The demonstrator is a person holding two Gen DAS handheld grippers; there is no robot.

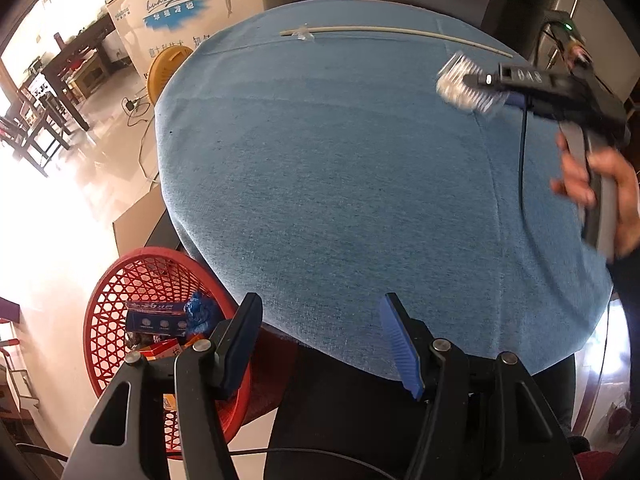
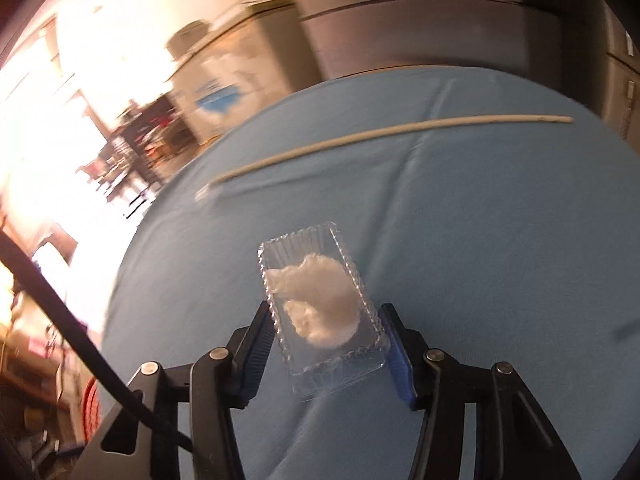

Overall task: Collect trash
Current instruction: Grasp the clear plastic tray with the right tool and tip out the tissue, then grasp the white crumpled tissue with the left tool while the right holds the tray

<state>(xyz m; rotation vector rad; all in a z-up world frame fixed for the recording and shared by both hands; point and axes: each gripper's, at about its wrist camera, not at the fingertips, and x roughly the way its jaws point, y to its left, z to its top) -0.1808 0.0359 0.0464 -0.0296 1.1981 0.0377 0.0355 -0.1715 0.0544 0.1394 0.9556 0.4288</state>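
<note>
My right gripper [image 2: 326, 334] is shut on a clear plastic tray [image 2: 320, 308] with a crumpled white tissue [image 2: 320, 300] in it, held above the blue tablecloth [image 2: 480, 240]. From the left wrist view the right gripper [image 1: 484, 92] holds the clear plastic tray [image 1: 460, 84] above the table's far right. My left gripper [image 1: 324, 332] is open and empty at the table's near edge. A red mesh basket [image 1: 120, 304] stands on the floor at the lower left, with a blue box [image 1: 156, 318] and other trash in it.
A long pale stick [image 1: 400, 32] lies taped across the far side of the blue tablecloth [image 1: 320, 180]; it also shows in the right wrist view [image 2: 380, 136]. A white freezer [image 1: 180, 12], a yellow stool [image 1: 166, 68] and dark wooden furniture [image 1: 52, 96] stand at the left.
</note>
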